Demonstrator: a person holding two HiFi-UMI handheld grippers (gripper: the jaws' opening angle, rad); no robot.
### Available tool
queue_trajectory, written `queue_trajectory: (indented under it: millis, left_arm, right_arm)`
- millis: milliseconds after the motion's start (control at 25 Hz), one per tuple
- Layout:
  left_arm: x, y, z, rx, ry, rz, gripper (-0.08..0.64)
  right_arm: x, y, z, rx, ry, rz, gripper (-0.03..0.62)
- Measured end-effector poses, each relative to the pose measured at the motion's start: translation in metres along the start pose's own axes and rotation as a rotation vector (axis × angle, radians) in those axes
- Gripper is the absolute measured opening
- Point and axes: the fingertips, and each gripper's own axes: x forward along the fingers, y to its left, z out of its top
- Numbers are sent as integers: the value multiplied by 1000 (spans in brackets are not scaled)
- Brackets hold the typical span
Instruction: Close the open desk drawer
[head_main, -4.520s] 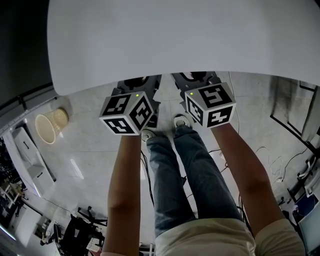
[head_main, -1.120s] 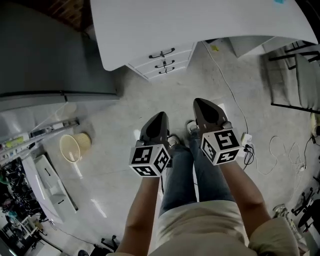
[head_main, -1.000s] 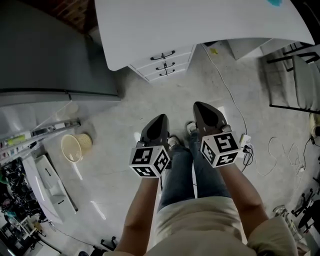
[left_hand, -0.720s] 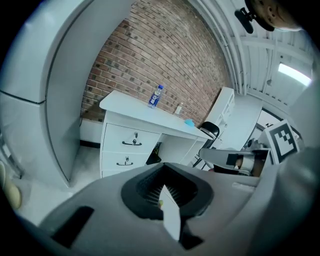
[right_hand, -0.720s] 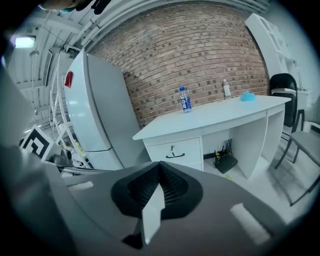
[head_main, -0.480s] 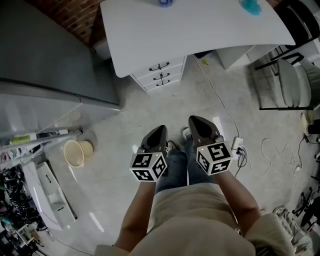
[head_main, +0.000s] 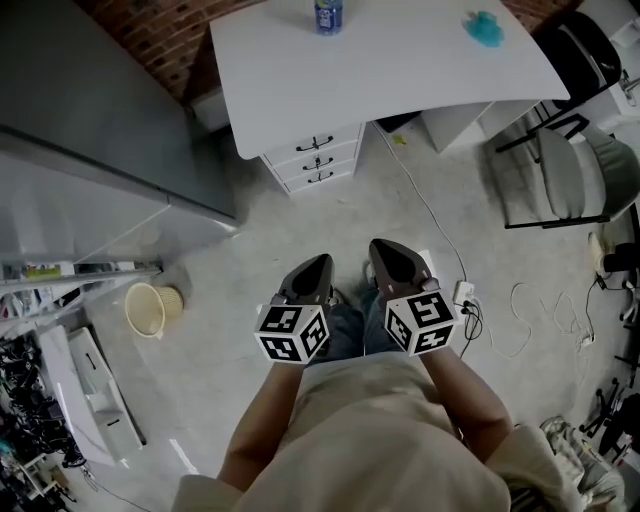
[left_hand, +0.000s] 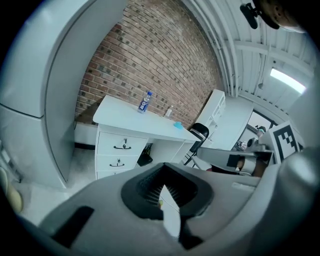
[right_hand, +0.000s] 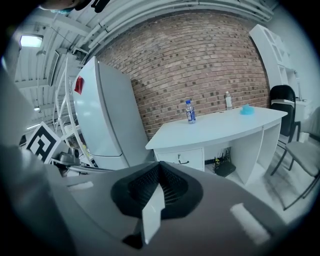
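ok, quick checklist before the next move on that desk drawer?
1. All three desk drawers flush with the front: ok, none stands open in the head view or the left gripper view.
2. Left gripper jaws together, nothing between: ok.
3. Right gripper jaws together, nothing between: ok.
4. Both grippers apart from the desk: ok.
5. Footing: not ok, power strip and its cable lie by the right foot.
6. Bottle upright on the desk: ok.

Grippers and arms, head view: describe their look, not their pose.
The left gripper and right gripper are dark grey tapered shells, each carrying a white cube with black square markers. Forearms are bare; the person wears a cream top and blue jeans.
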Motion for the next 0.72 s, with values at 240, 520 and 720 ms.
queue_trajectory:
  millis: [240,520,720]
  left_arm:
    - [-19,-14,12,29,-3,-18,-2]
    - [-29,-30,23,57,-24,-33,-3]
    - [-39,-35,31,72,-44,-29,-3]
  right_arm:
    - [-24,21,11,-34,-9,33,3]
    - [-45,24,24,-47,-36,36,3]
    - [-50,38,31,-62,-52,78,3]
